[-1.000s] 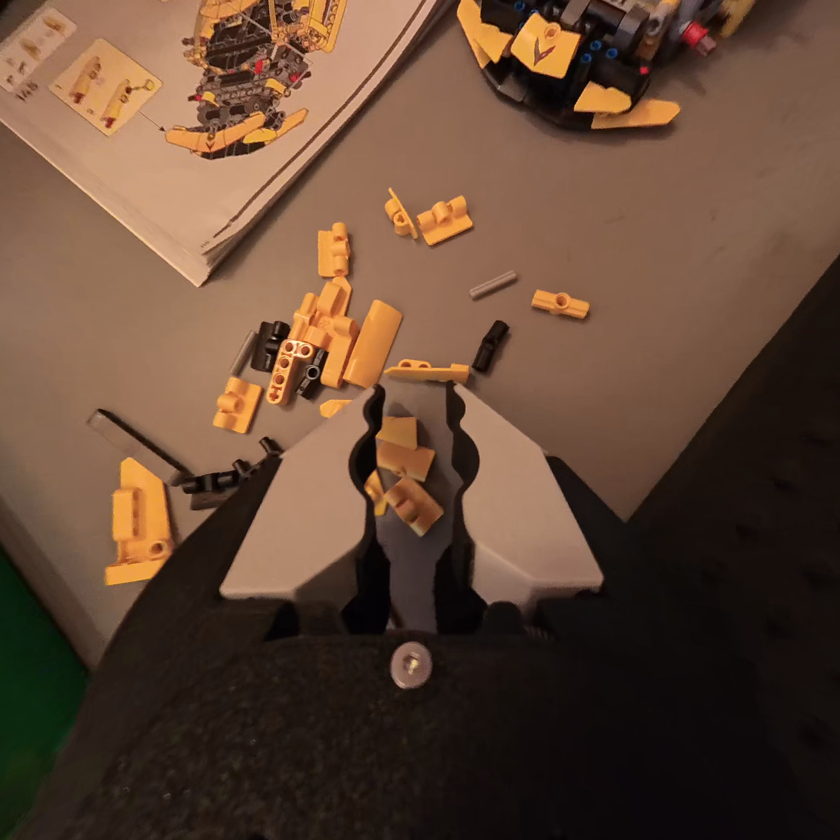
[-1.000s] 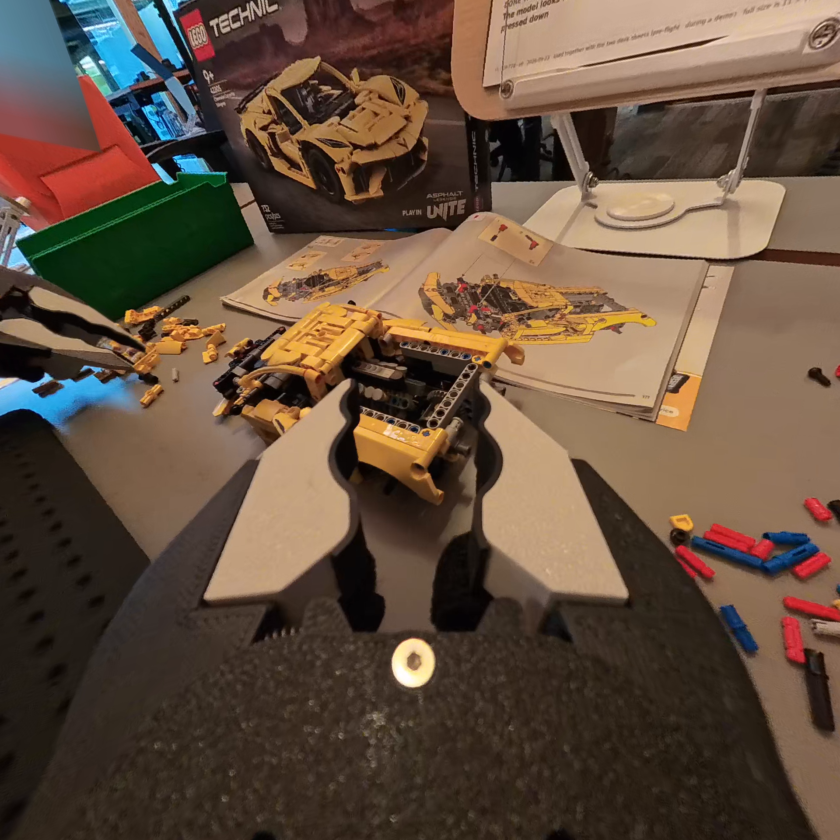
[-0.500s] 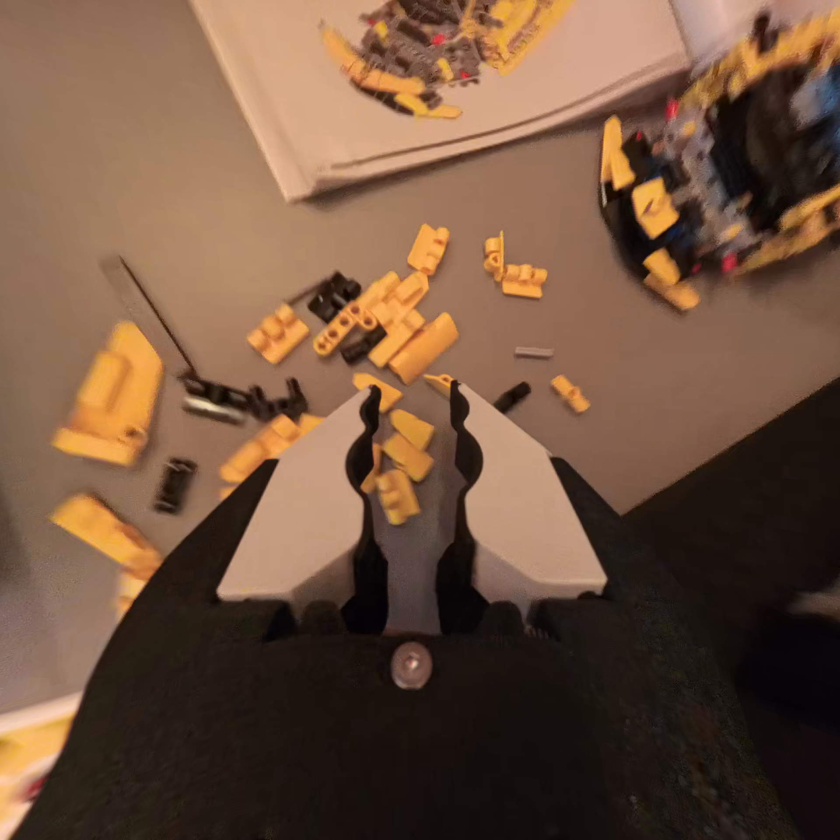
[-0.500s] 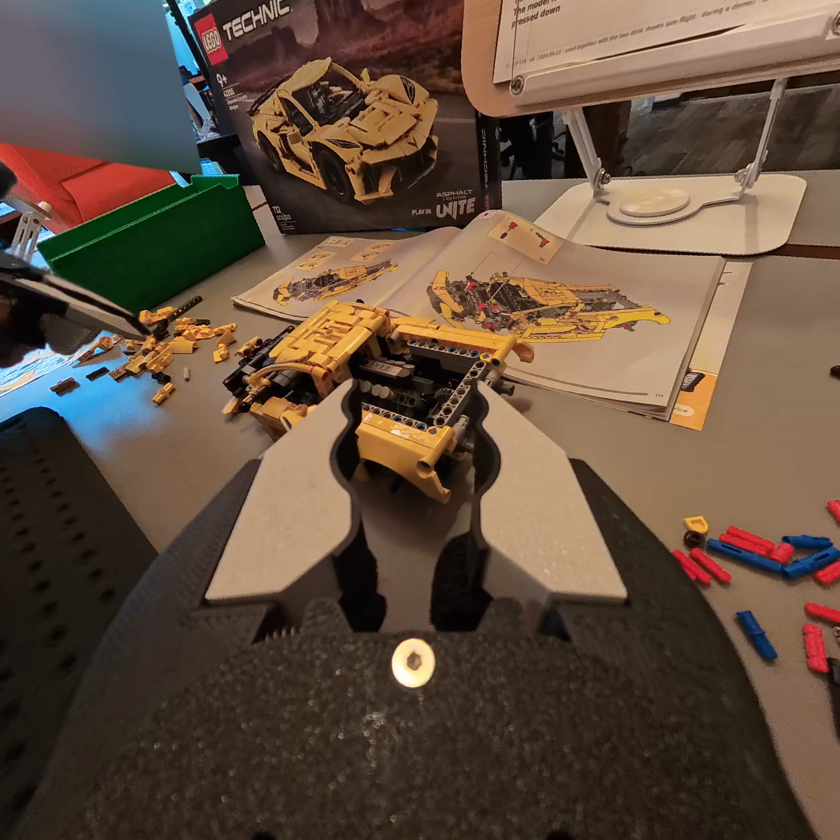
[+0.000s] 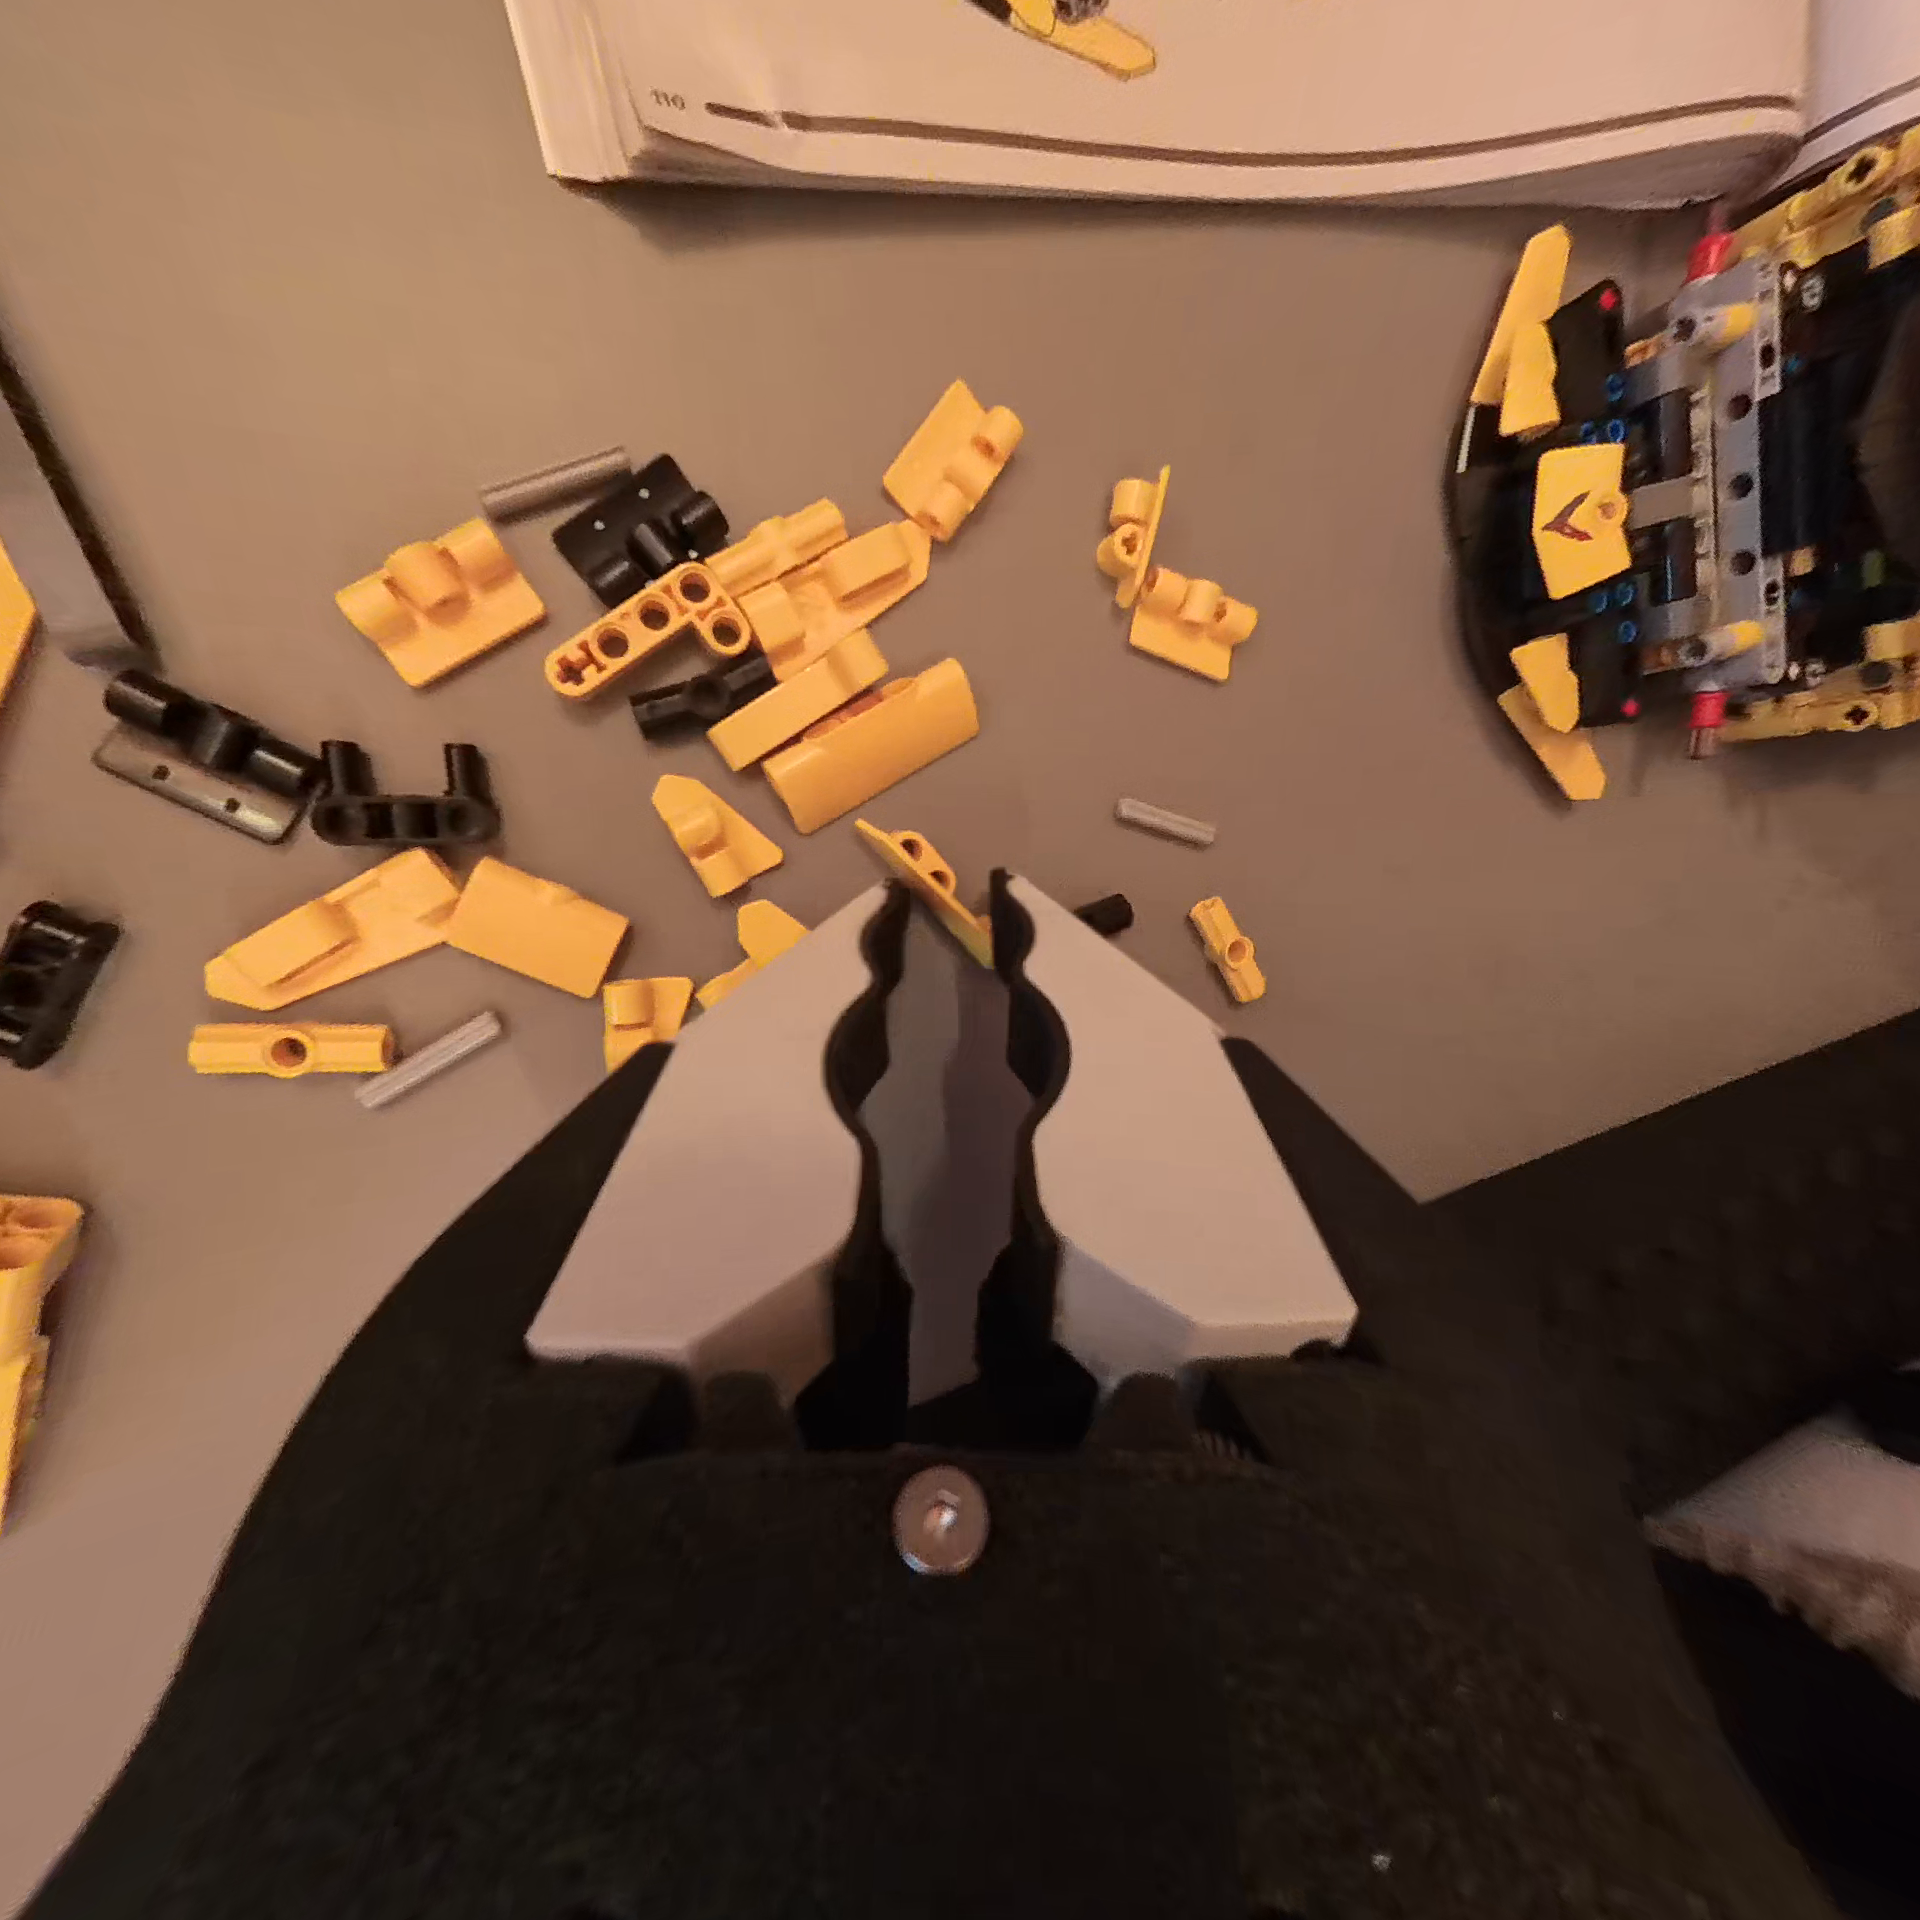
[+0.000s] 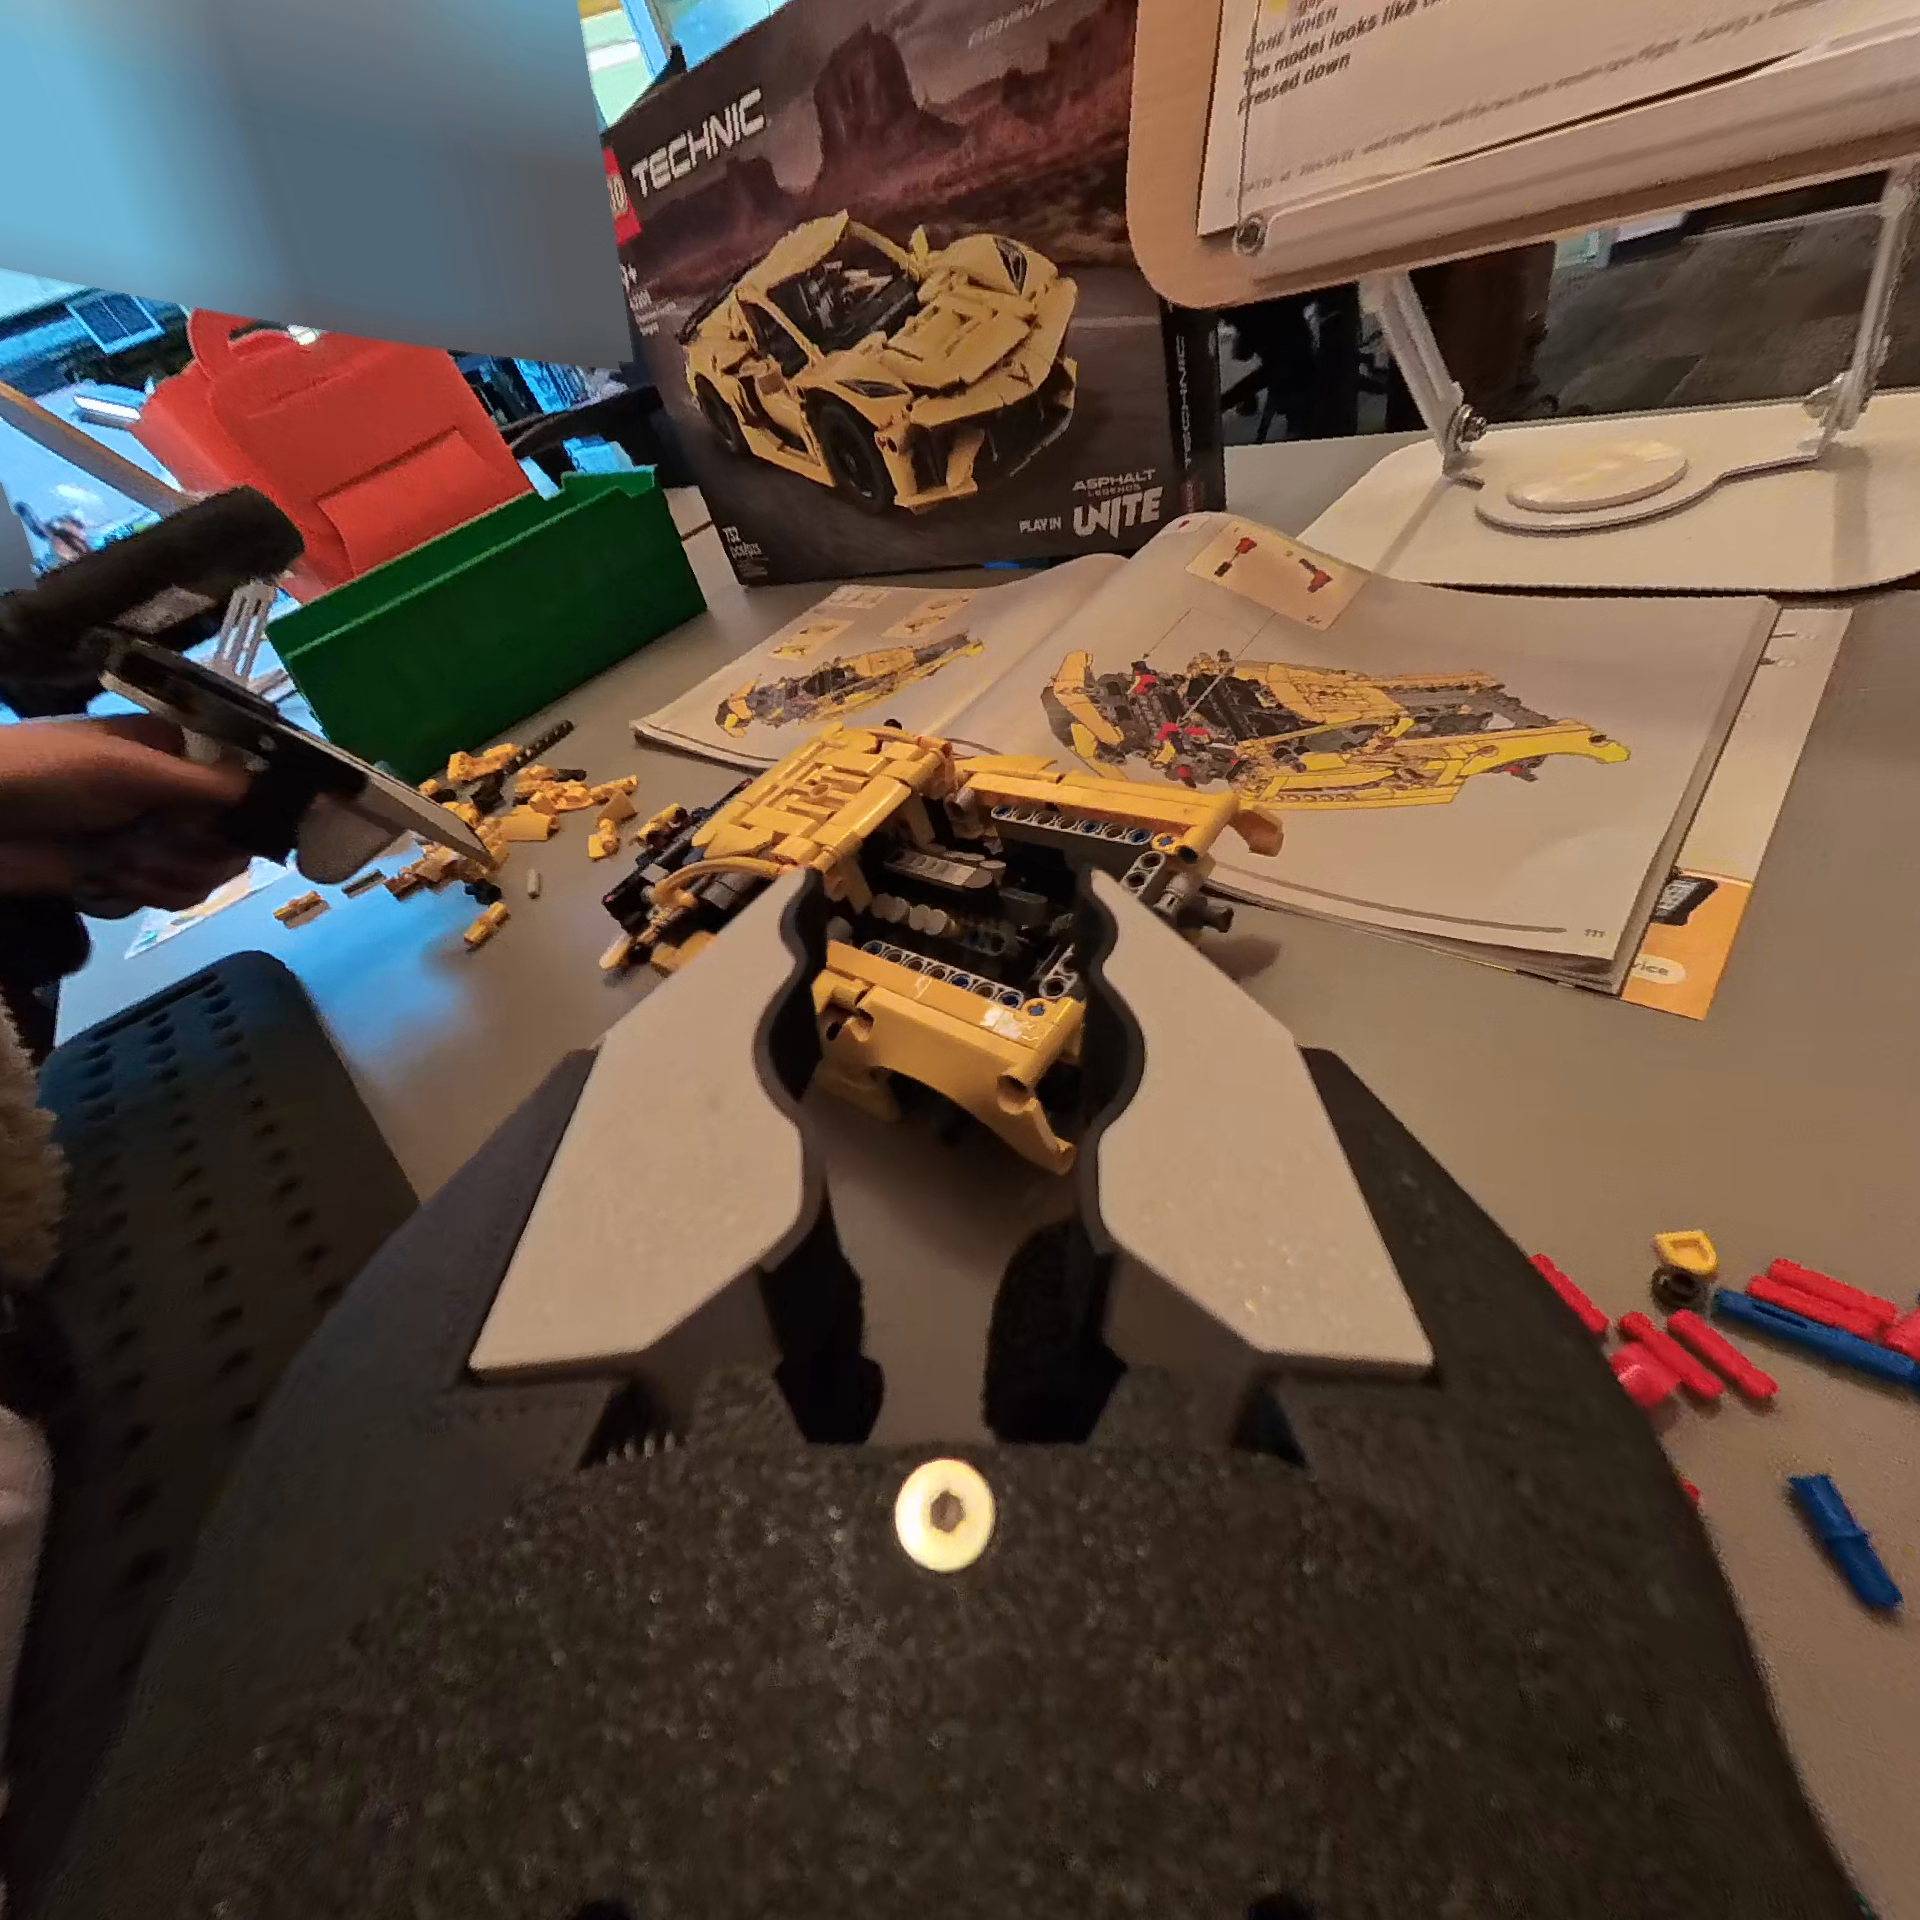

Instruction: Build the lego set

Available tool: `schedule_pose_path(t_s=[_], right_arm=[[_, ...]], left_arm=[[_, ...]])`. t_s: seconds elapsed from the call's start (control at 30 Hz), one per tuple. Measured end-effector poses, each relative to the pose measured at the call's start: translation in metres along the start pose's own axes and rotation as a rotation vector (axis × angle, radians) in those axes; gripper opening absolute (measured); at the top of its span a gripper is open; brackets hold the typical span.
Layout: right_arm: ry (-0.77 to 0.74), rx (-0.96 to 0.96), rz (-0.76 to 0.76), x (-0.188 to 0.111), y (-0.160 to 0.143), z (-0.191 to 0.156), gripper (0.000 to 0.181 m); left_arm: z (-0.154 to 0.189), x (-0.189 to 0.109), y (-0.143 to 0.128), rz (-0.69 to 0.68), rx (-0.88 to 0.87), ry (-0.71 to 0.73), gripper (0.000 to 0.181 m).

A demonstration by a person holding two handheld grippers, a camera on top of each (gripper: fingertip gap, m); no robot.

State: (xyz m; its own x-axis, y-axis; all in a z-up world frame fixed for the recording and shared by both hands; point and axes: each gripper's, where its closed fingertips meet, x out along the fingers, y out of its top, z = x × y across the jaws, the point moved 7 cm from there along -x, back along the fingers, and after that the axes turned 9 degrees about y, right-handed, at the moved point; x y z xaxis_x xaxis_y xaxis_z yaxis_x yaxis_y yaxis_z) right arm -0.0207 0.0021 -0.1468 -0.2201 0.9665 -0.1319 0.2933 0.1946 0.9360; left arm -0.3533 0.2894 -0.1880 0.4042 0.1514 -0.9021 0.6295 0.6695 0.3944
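On the far left of the grey table (image 6: 1558, 1122), beside a green bin (image 6: 488, 634), loose yellow and black pieces (image 5: 727, 665) lie scattered. The left gripper (image 5: 943, 896) hangs over them with its tips pinched on a thin yellow panel (image 5: 925, 868). In the middle, the half-built yellow car (image 6: 935, 831) sits in front of the open manual (image 6: 1351, 727). The right gripper (image 6: 945, 914), jaws spread and empty, frames the car's near end, with red and blue pins (image 6: 1766, 1340) near right.
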Motion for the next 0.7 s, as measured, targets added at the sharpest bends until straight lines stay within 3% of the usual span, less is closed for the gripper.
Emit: schedule_pose_path(t_s=[0.07, 0.2, 0.3, 0.4, 0.5, 0.6, 0.7], right_arm=[[0.005, 0.021, 0.021, -0.002, 0.001, 0.002, 0.046], [0.015, 0.048, 0.038, -0.004, 0.002, 0.005, 0.046], [0.014, 0.033, 0.030, -0.002, 0.002, 0.003, 0.046], [0.018, 0.013, 0.010, 0.001, 0.001, 0.001, 0.046], [0.017, -0.012, -0.006, 0.003, 0.000, -0.002, 0.045], [0.013, -0.028, -0.011, 0.003, 0.000, -0.003, 0.044], [0.014, -0.036, -0.011, 0.003, 0.000, -0.004, 0.044]], left_arm=[[-0.001, 0.000, 0.000, 0.009, -0.008, 0.001, 0.006], [-0.006, -0.006, 0.002, 0.040, -0.012, 0.019, 0.006], [0.002, -0.020, 0.016, 0.175, -0.044, -0.106, 0.006], [0.043, -0.029, 0.028, 0.258, -0.045, -0.396, 0.006], [0.107, -0.010, 0.015, 0.134, 0.053, -0.610, 0.006], [0.154, 0.010, -0.002, 0.050, 0.162, -0.655, 0.006], [0.168, 0.025, -0.012, 0.004, 0.251, -0.586, 0.006]])
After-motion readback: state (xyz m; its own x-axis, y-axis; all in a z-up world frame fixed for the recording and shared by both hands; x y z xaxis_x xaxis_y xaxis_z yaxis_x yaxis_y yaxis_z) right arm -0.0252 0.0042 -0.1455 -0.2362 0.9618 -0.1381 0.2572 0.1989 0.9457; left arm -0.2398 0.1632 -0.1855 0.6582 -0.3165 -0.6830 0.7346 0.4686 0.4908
